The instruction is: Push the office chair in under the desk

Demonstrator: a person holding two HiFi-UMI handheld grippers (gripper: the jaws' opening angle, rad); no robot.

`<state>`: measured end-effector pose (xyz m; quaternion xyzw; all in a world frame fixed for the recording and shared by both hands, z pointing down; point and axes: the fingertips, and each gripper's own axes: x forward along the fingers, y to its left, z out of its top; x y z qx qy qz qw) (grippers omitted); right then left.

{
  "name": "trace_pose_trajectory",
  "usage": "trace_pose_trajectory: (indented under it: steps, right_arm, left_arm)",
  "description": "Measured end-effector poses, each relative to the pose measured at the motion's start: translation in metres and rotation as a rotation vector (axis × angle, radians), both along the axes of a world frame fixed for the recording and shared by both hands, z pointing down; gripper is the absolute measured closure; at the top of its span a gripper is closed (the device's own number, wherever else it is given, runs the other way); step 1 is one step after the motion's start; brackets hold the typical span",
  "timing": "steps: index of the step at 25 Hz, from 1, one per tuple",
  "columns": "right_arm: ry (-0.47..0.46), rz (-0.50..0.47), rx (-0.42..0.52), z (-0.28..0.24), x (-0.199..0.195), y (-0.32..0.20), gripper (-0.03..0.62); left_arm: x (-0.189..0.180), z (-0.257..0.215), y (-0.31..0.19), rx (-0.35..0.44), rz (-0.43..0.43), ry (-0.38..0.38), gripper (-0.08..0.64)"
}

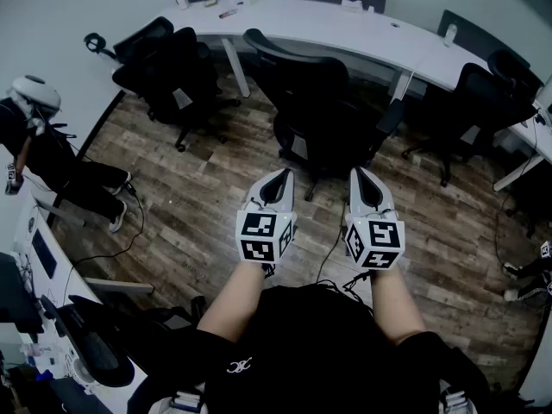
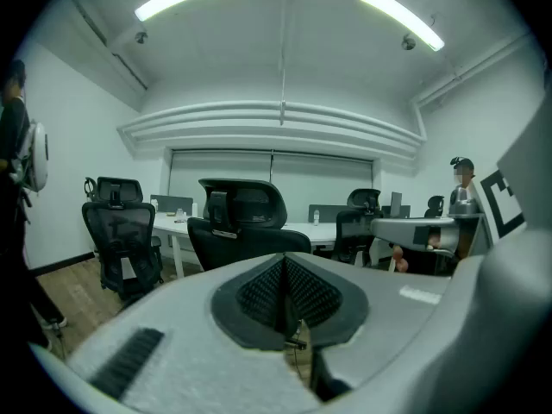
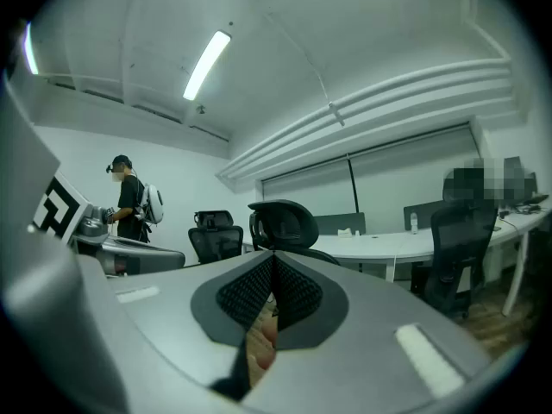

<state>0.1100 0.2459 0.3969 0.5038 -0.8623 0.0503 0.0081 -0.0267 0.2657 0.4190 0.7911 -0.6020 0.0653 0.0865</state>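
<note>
A black office chair (image 1: pixel 315 110) stands out from the curved white desk (image 1: pixel 336 34), its back toward me. In the left gripper view the chair (image 2: pixel 246 227) is ahead, its headrest above the jaws. In the right gripper view the chair (image 3: pixel 289 227) is ahead too. My left gripper (image 1: pixel 278 179) and right gripper (image 1: pixel 360 179) are held side by side a short way before the chair, both shut with nothing between the jaws. Neither touches the chair.
Another black chair (image 1: pixel 168 67) stands at the desk's left and one more chair (image 1: pixel 470 110) at the right. A person (image 1: pixel 43 145) with a white backpack stands at the left wall. Cables run over the wooden floor (image 1: pixel 198 222).
</note>
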Motion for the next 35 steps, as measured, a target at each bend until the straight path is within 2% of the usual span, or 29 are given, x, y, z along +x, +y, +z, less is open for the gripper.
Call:
trace_pose_trajectory:
  steps: [8,17,26,35]
  right_arm:
    - [-0.026,-0.033,-0.004,0.001,0.007,0.000,0.583]
    - [-0.003,-0.064,-0.014,0.009,0.020,0.000,0.583]
    - [0.028,-0.042,-0.038,0.023,0.039,-0.015,0.581]
    - [0.065,-0.030,-0.042,0.035,0.027,-0.055,0.550]
  left_arm:
    - [0.008,0.001,-0.002,0.003,-0.017,0.011,0.552]
    - [0.017,0.008,-0.001,-0.002,-0.051,0.023,0.552]
    - [0.029,0.015,-0.014,-0.010,-0.048,0.009,0.552]
    - [0.010,0.020,-0.053,-0.007,-0.052,0.009,0.552]
